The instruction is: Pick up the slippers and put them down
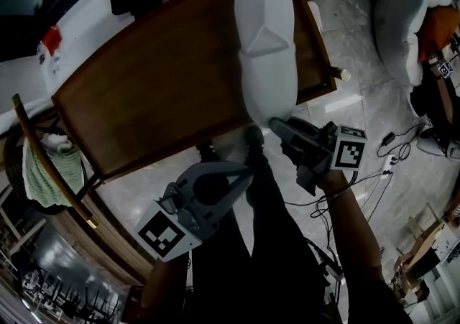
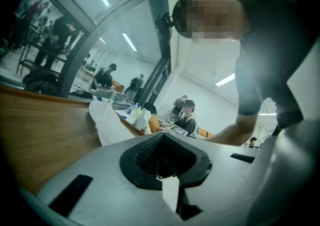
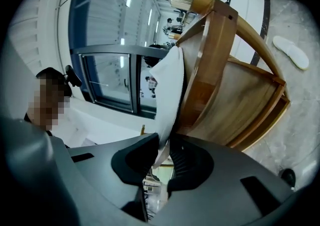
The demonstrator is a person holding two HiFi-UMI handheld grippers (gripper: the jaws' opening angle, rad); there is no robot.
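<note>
R gripper (image 1: 277,127): jaws pinching near end of white slipper (image 1: 266,35). Slipper lies lengthwise on wooden table (image 1: 144,100), near end at table edge. L gripper (image 1: 249,165): jaws pressed together, nothing between, tips just beside R gripper below table edge. 2nd slipper (image 3: 290,52) on floor.

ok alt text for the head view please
Seen from above, a white slipper lies lengthwise on a wooden table, its heel over the near edge and pinched between the fingers of the right gripper. The left gripper points at the heel from lower left.
</note>
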